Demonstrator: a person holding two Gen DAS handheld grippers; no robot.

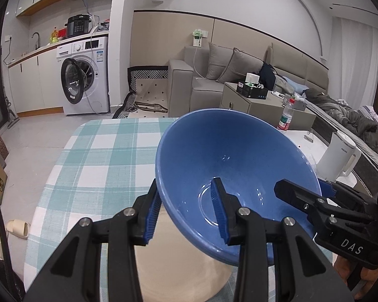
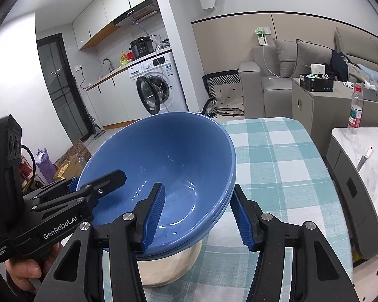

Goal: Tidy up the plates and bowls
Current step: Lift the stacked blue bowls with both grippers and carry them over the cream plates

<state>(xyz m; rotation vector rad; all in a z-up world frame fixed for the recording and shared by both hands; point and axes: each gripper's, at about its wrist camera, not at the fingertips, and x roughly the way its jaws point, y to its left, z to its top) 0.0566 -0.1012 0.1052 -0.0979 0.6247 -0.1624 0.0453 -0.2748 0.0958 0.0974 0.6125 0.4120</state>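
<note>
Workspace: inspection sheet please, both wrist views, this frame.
Surface: table with teal check cloth.
Job's things: blue bowl, tilted, above a cream plate; right wrist view shows stacked blue rims, so maybe more than one bowl.
Clutter: nothing seen on the cloth besides these.
Grippers: left gripper and right gripper each straddle the bowl's rim, one finger inside, one outside; gaps visible, so open.
Cables: cord hanging down the washing machine.
Surroundings: grey sofa, white kettle and water bottle on side counter.

The left tool (image 1: 186,211) and right tool (image 1: 307,196) straddle the blue bowl's (image 1: 239,166) rim above a cream plate (image 1: 179,271).
</note>
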